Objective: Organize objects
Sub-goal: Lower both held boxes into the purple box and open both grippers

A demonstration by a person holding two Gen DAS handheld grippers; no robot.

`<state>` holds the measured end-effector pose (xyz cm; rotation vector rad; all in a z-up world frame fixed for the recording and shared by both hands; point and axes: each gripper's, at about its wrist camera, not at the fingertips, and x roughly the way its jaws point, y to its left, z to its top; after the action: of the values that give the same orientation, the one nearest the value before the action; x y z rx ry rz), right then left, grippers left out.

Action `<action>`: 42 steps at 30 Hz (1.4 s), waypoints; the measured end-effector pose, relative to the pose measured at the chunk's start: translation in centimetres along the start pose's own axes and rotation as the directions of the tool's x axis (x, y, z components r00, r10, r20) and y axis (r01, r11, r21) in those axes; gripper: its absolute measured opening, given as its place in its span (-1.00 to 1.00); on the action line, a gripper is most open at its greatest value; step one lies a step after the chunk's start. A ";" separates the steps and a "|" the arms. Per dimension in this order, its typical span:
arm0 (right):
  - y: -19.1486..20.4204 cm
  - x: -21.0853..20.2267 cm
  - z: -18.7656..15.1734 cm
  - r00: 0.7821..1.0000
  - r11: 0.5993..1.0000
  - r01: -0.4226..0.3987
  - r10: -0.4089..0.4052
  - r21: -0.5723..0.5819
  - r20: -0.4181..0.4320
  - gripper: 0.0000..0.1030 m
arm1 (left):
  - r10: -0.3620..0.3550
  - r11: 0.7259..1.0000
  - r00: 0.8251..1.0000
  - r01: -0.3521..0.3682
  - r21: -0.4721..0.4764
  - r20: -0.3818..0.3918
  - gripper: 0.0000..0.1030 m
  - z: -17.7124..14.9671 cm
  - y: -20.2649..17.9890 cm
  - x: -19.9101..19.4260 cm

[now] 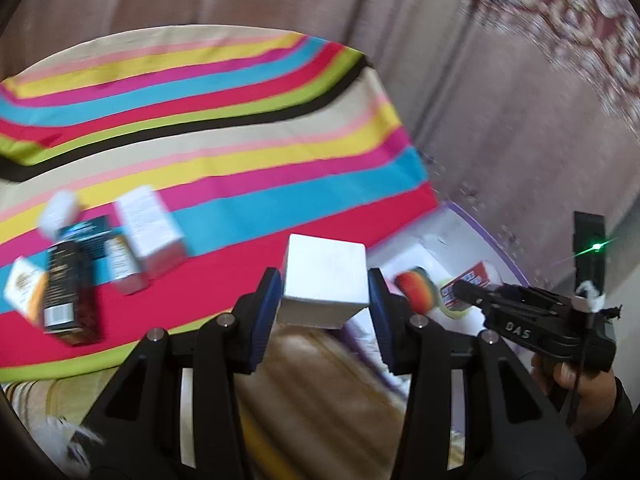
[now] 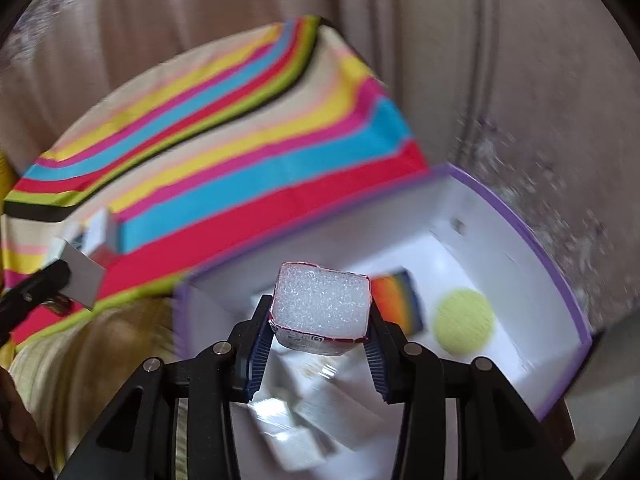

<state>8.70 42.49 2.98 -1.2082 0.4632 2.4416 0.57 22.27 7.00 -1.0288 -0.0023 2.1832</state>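
Gripping a white box point(image 1: 324, 284), the left gripper point(image 1: 325, 300) trailed; the right gripper point(image 2: 320, 320) clasped a foam-topped carton point(image 2: 320, 304) over the bin's point(image 2: 560, 264) near corner, apparently for dropping.

Motion blur smears both wrist views. On the striped cloth point(image 1: 224, 128), the cluster of small cartons point(image 1: 100, 260) is too soft for any print to be read, and the leftmost carton is cut by the lens edge. The white box point(image 1: 324, 284) hides part of the purple-rimmed bin point(image 1: 492, 240) behind it; the bin's contents there show only as a red-orange blur point(image 1: 414, 290) and a red-and-white packet point(image 1: 472, 280) with unreadable lettering. In the right view, the foam-topped pack point(image 2: 320, 304) covers part of the bin floor, its label is too small to read, and the pale boxes point(image 2: 296, 432) beneath it are blurred and partly hidden behind the fingers point(image 2: 258, 344).
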 end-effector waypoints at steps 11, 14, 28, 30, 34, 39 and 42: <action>-7.0 -0.3 -1.9 0.988 0.985 0.144 -0.138 0.094 -0.062 -0.14 | -0.138 0.980 0.984 0.152 0.125 -0.116 -0.06 0.1 -7.4 4.3; -8.0 -0.7 -2.1 0.987 0.981 0.152 -0.146 0.118 -0.060 -0.13 | -0.178 0.971 0.973 0.198 0.136 -0.149 -0.06 0.0 -9.0 5.4; -9.3 -0.9 -2.5 0.985 0.974 0.167 -0.158 0.152 -0.068 0.27 | -0.264 0.960 0.954 0.274 0.055 -0.144 0.32 0.2 -8.6 6.2; -9.2 -1.0 -2.3 0.985 0.975 0.167 -0.159 0.149 -0.066 0.27 | -0.262 0.962 0.957 0.269 0.044 -0.121 0.32 0.3 -8.0 5.7; -8.4 -1.1 -2.1 0.987 0.978 0.156 -0.149 0.138 -0.063 0.27 | -0.248 0.967 0.964 0.252 0.030 -0.092 0.32 0.4 -7.0 5.0; -6.7 -0.9 -1.8 0.990 0.986 0.129 -0.123 0.107 -0.064 0.27 | -0.214 0.977 0.976 0.215 0.008 -0.041 0.32 0.5 -5.3 3.7; -5.2 -0.8 -1.4 0.992 0.990 0.112 -0.107 0.083 -0.062 0.27 | -0.180 0.984 0.984 0.179 -0.013 -0.009 0.32 0.5 -3.8 2.8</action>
<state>12.59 46.23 2.18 -1.2372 0.4998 2.2759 1.31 26.99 6.56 -1.0068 -0.0997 2.0165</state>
